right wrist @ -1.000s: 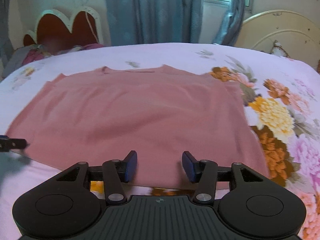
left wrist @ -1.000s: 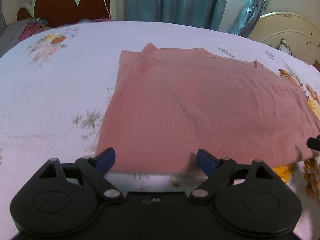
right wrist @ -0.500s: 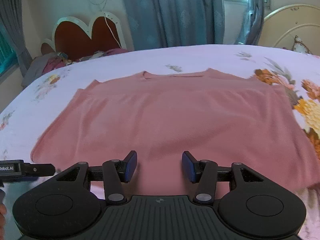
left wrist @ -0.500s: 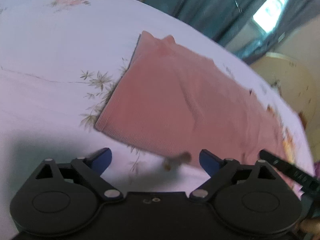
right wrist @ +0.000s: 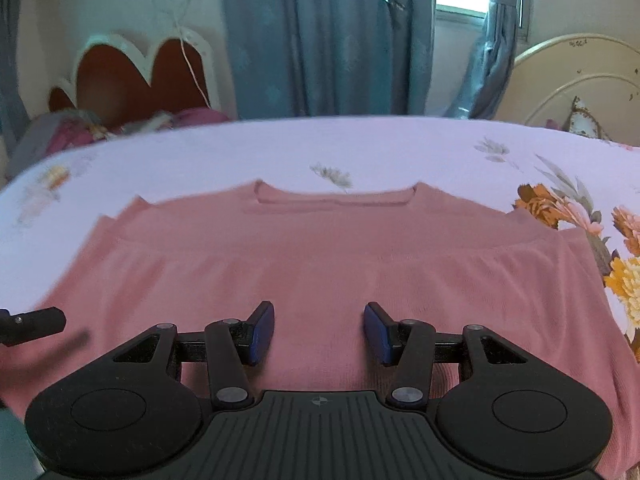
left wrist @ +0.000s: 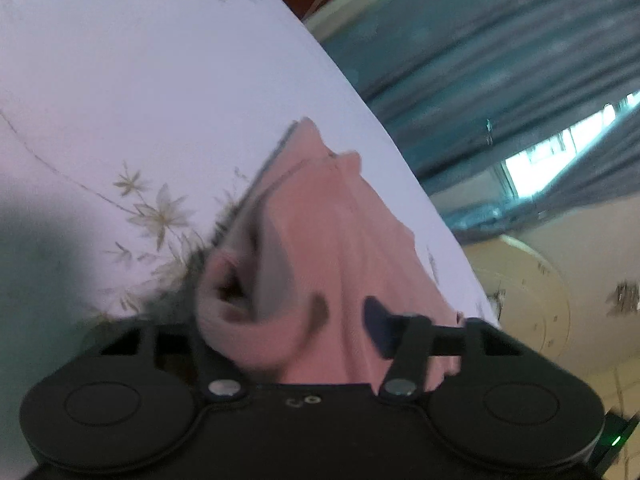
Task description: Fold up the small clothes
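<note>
Between left tool (left wrist: pixel 296 320) tips, pink shirt (left wrist: pixel 344 248)

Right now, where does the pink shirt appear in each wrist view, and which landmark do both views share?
Left wrist view: the pink shirt runs from centre to lower middle, its corner bunched between the closing left tool.
Right wrist view: the pink shirt lies flat across the middle.
Shared landmark: the blue curtain.

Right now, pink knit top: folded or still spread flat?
Mostly spread: the pink knit top lies flat, neckline showing. Its near-left corner is bunched between the closing left tongs.
</note>
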Available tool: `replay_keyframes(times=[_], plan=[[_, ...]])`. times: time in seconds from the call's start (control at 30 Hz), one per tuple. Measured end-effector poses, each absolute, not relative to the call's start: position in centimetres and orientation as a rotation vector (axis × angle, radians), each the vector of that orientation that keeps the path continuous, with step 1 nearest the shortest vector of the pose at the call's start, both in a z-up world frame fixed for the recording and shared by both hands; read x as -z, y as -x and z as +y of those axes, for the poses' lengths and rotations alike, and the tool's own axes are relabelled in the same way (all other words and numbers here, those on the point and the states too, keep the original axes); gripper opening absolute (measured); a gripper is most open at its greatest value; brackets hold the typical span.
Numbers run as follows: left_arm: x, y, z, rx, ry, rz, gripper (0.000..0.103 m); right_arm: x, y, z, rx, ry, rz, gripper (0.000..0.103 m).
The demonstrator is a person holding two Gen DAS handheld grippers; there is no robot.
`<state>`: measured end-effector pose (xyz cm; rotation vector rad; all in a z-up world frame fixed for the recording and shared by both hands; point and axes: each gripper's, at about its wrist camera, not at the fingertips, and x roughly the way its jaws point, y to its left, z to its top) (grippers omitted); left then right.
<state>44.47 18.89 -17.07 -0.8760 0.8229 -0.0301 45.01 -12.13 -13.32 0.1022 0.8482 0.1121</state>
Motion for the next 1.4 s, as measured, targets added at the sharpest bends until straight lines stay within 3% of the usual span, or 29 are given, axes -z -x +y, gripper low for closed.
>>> replay_keyframes(times=[0.1, 0.17, 0.23, 0.63, 0.8, 1.17, 1.4], plan=[[17.3, -44.9, 19.3, 0.024, 0.880, 0.820, 0.029, 14.2, -45.0, -12.1, -0.106, -0.091, 0.844, 0.050], [17.6, -45.1, 19.5, 0.006, 0.874, 0.830, 0.013, 14.0, -45.1, -12.1, -0.107, -0.076, 0.856, 0.050], [17.8, -45.2, 19.7, 0.001, 0.894, 0.833, 0.011, 14.1, -45.1, -12.0, -0.109, -0.070, 0.861, 0.050], [15.7, -44.3, 18.6, -0.027, 0.842, 0.794, 0.009, 14.6, -45.3, -12.3, -0.164, -0.062, 0.847, 0.053], [11.7, -44.6, 15.2, 0.017, 0.732, 0.732, 0.008, 13.7, -45.5, -14.7, -0.231, -0.151, 0.833, 0.053], [2.4, -47.6, -1.7, 0.373, 0.485, 0.699, 0.008, 10.5, -41.6, -29.7, -0.143, -0.304, 0.741, 0.053], [8.1, -45.7, -14.0, 0.504, 0.272, 0.859, 0.009, 11.6, -39.0, -39.3, -0.002, -0.358, 0.762, 0.053]])
